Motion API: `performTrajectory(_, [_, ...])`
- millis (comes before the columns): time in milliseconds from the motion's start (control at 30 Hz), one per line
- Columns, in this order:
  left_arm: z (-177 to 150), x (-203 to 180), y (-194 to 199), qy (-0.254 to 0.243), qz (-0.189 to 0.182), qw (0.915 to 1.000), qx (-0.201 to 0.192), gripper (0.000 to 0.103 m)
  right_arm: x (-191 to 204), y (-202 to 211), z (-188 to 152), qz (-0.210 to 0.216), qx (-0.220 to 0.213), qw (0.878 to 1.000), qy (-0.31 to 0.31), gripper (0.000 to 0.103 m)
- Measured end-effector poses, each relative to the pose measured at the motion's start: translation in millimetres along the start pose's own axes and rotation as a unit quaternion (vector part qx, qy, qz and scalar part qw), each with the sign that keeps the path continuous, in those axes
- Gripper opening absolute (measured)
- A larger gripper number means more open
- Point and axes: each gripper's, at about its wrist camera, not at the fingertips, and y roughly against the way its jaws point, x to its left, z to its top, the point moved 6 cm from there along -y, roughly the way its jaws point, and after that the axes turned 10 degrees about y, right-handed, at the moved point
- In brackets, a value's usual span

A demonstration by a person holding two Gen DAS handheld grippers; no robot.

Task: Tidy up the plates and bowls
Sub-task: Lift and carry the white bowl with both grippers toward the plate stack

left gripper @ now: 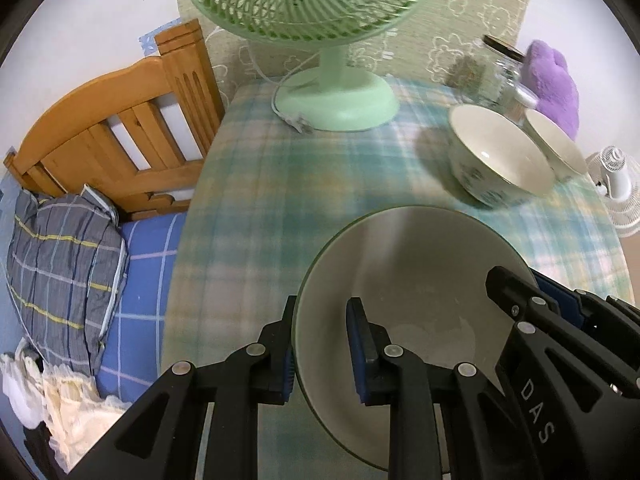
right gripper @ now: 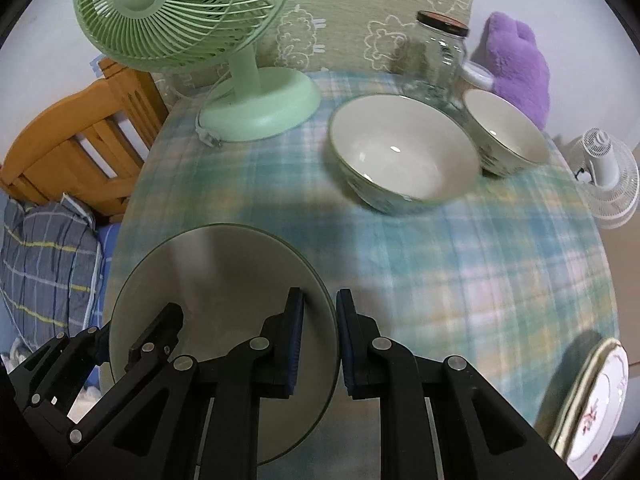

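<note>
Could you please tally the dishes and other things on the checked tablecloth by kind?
Plates: 3, the grey plate pinched at opposite edges by the left claw and the right claw, plus the stacked plates, at least 2
Bowls: 2, the large bowl and the small bowl
Fans: 1, the green fan
Jars: 1, the glass jar
Total: 7

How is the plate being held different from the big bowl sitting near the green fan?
The plate is flat and shallow; the big bowl is deep with tall sides. The plate is gripped at opposite rims by the left gripper and right gripper; the bowl stands free on the tablecloth. The plate shows no pattern; the bowl has a dark print on its outer wall. Both are round, pale and empty.
</note>
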Motion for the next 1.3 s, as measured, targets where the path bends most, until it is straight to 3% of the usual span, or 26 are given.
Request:
performTrajectory(800, [-115,-102,57,0.002,0.002,0.9998,0.02,0.02,-103,63,-126,0.002,0.019,1.0,0.008,0.02])
performTrajectory(1300, [-145,-133,52,0.009,0.018,0.9994,0.029,0.02,-143,60,-155,0.011,0.028,0.999,0.011,0.02])
